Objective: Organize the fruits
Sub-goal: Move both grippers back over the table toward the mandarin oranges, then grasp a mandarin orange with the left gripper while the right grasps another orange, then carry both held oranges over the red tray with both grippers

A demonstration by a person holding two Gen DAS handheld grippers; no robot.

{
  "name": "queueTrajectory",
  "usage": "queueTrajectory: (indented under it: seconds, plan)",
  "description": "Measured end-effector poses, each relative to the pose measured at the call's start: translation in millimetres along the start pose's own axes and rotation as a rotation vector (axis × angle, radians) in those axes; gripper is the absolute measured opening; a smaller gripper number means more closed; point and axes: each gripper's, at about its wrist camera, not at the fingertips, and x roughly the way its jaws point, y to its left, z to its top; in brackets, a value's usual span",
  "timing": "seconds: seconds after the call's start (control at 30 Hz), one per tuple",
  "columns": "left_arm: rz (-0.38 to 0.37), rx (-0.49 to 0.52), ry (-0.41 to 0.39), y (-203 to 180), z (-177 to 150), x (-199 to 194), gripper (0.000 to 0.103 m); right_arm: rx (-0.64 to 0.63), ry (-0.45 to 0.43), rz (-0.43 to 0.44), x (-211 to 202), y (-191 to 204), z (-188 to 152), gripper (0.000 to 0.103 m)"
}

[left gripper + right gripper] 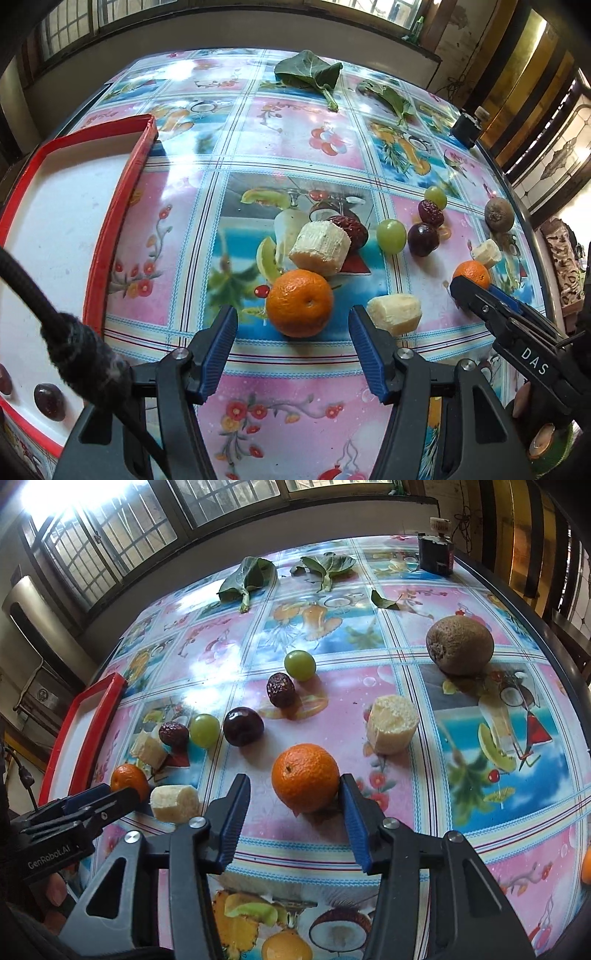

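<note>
Now, step: reaching for two oranges at once.
Tray (110, 221): far left, nearly bare.
Left gripper (291, 328): half open, empty, near orange (300, 302) just ahead of the tips.
Right gripper (295, 797): narrower, right pad touching second orange (305, 777), left pad clear.
Next: straddle, squeeze, carry to tray.

On the table (424, 812), an orange (306, 777) is flanked by a sugarcane piece (392, 724) on its right and a grape (243, 726) (behind, leftward); the tray (79, 734) is set far left
</note>
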Motion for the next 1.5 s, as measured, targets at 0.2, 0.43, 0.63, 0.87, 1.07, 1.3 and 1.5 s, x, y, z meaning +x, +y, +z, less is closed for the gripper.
queueTrajectory:
  seconds: [0.2,0.43,0.63,0.87,1.07,1.3,1.5]
  plan:
    - [0.034,0.017,-0.023,-1,1,4,0.036,-0.029,-0.016,-0.027,2,-1,-1,0.038]
    - [-0.048,-0.021,-0.040,15,-8,-18,0.035,-0.033,-0.032,0.000,-19,3,-12,0.038]
    - [-0.013,-0.043,-0.085,30,-27,-53,0.035,-0.052,-0.054,0.049,-44,24,-24,0.038]
    - [0.137,-0.074,-0.174,59,-41,-89,0.035,-0.135,-0.058,0.118,-55,75,-33,0.038]
    - [0.168,-0.104,-0.192,77,-49,-99,0.035,-0.214,-0.049,0.141,-55,116,-41,0.038]
    - [0.168,-0.124,-0.202,87,-55,-105,0.035,-0.265,-0.035,0.137,-54,142,-47,0.038]
    - [0.176,-0.152,-0.207,99,-59,-109,0.035,-0.313,-0.043,0.086,-57,160,-49,0.038]
